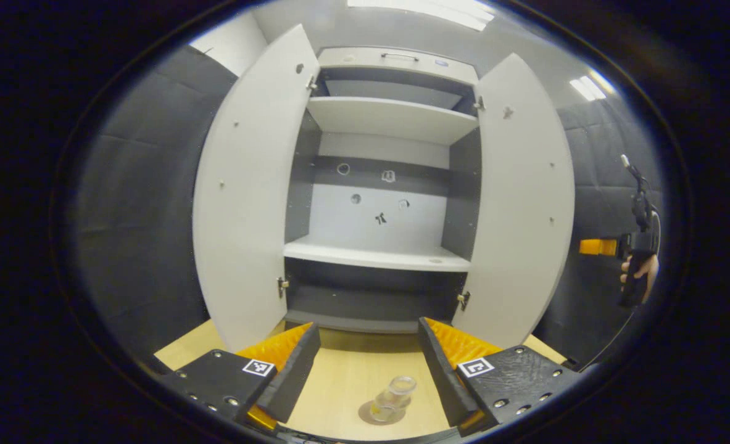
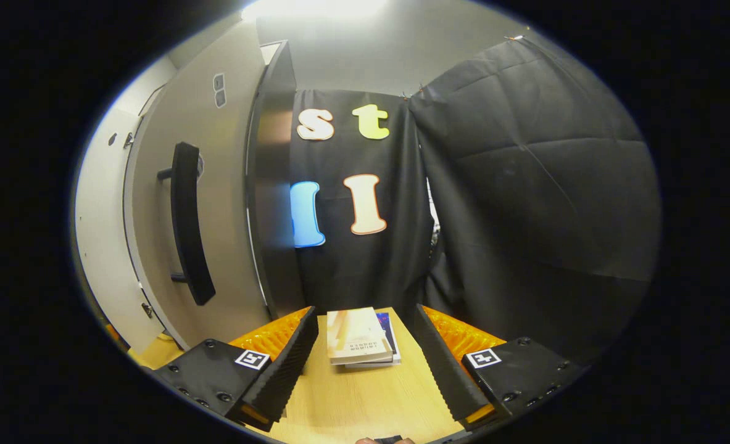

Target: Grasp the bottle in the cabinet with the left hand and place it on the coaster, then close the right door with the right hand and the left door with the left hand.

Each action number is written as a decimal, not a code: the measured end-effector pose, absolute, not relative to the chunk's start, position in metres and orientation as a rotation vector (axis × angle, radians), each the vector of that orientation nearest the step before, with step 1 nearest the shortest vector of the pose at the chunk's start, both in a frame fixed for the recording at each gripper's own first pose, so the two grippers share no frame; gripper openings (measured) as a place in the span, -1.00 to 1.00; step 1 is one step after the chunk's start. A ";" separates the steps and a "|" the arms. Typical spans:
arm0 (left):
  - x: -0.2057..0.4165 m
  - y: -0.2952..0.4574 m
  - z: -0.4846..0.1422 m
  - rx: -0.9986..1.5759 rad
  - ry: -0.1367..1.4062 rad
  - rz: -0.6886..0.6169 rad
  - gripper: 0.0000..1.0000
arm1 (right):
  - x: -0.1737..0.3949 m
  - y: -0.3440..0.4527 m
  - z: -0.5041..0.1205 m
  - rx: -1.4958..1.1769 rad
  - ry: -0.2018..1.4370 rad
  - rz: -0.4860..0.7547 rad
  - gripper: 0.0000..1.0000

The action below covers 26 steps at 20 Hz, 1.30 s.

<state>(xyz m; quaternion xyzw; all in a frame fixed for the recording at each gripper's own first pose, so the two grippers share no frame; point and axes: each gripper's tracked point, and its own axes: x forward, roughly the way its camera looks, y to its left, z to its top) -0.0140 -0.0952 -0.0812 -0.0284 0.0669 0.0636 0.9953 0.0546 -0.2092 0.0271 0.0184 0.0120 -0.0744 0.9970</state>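
Note:
A small clear bottle (image 1: 395, 394) stands on a round coaster (image 1: 380, 414) on the wooden table, low in the left gripper view. My left gripper (image 1: 368, 364) is open, its fingers standing apart on either side of the bottle and above it, not touching. Behind it the white cabinet has its left door (image 1: 247, 197) and right door (image 1: 522, 203) swung wide. The shelves (image 1: 374, 254) inside are bare. In the right gripper view my right gripper (image 2: 365, 361) is open over the table, beside the outer face of the right door (image 2: 213, 203) with its dark handle (image 2: 186, 225).
A small stack of books (image 2: 360, 338) lies on the table between the right gripper's fingers. Far right in the left gripper view, a hand holds the other gripper (image 1: 633, 253) beyond the right door. Black cloth walls stand on both sides.

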 end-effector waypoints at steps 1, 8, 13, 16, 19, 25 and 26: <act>-0.021 -0.078 -0.072 -0.029 0.134 0.214 0.86 | 0.057 -0.207 0.033 0.034 0.011 -0.113 0.92; -0.029 -0.041 -0.012 -0.041 0.125 0.316 0.87 | 0.064 -0.200 0.080 0.077 -0.018 -0.015 0.99; -0.006 -0.021 -0.004 0.044 0.188 0.237 0.82 | 0.082 -0.189 0.096 0.166 0.017 0.025 0.99; 0.000 -0.021 -0.003 0.011 0.175 0.175 0.89 | 0.088 -0.185 0.113 0.149 -0.011 0.012 0.99; 0.004 -0.017 -0.002 0.004 0.162 0.128 0.89 | 0.089 -0.175 0.119 0.165 -0.022 0.013 0.94; 0.009 -0.016 -0.009 -0.024 0.132 0.059 0.87 | 0.084 -0.149 0.134 0.128 -0.045 0.035 0.94; 0.009 -0.016 -0.012 -0.032 0.134 0.052 0.87 | 0.084 -0.144 0.137 0.103 -0.043 0.035 0.94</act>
